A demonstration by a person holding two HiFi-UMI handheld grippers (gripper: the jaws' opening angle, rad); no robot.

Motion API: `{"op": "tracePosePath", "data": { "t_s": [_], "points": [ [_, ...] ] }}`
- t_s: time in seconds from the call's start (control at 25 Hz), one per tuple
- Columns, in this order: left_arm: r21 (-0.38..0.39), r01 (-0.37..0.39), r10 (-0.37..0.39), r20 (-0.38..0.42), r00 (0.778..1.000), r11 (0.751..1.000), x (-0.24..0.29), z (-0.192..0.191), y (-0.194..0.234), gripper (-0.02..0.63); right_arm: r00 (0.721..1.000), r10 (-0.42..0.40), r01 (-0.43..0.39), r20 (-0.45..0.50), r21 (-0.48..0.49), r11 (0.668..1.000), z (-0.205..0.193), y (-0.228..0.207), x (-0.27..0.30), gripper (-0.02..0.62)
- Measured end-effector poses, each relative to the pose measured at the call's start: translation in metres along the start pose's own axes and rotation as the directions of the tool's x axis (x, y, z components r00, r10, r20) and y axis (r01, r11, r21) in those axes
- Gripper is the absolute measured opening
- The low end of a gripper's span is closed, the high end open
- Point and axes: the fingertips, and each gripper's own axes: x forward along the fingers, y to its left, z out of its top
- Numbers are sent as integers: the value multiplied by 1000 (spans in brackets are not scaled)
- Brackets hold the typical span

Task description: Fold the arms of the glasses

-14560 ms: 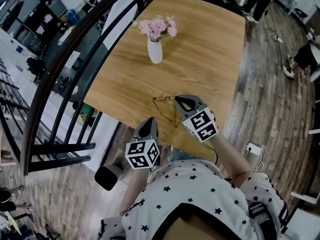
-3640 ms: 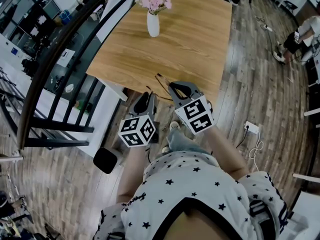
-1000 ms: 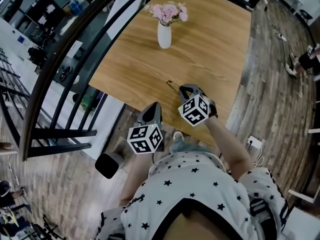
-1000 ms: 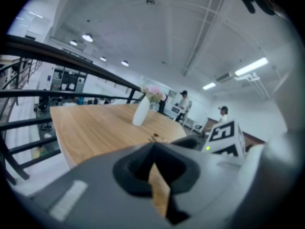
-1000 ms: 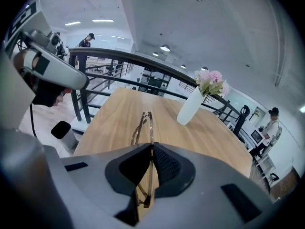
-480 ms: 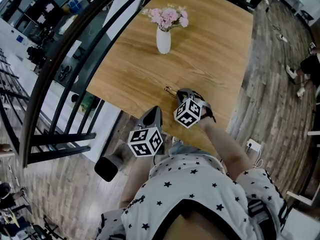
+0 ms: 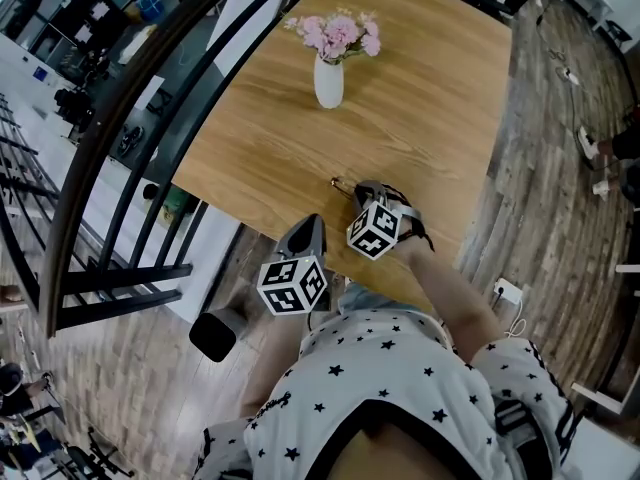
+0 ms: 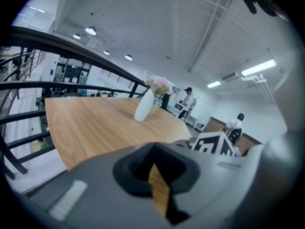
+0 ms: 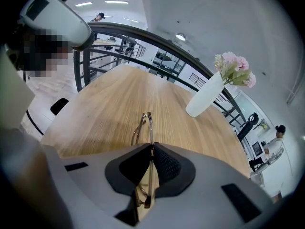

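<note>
Nearest the person, the left gripper (image 7: 306, 230) hangs off the counter's (image 7: 430, 108) near edge, clenched on nothing; its own view shows only bare wood between its closed jaws. It has hardly shifted in the last second.

Just beyond it, the right gripper (image 7: 362, 192) is clamped on the glasses (image 9: 148, 123), which run edge-on through its jaws and stick out ahead of them. Over the last second this gripper has come lower toward the counter and rolled, as its marker cube now shows a different face. Much earlier the glasses lay open on the wood with their arms spread; now they look like 1 slim bundle, frame and arm lying close together. My reading is that the folding is done or nearly so, and the glasses are being brought down to be laid flat. Whether their far end already touches the wood I cannot tell.

Farther along stands the vase (image 7: 329, 83) with flowers (image 7: 340, 33), well apart from the glasses.

Count: 2 grippers, 1 pair of glasses, 1 vase, 1 bunch of flowers, 1 counter.
</note>
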Motion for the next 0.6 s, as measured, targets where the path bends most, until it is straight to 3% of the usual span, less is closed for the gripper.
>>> {"op": "tracePosePath", "data": {
  "t_s": [0.6],
  "points": [
    [-9, -2, 2, -8, 1000, 1000, -2, -7, 0, 6, 999, 33, -35, -40, -63, 997, -3, 23, 4, 25]
  ]
}}
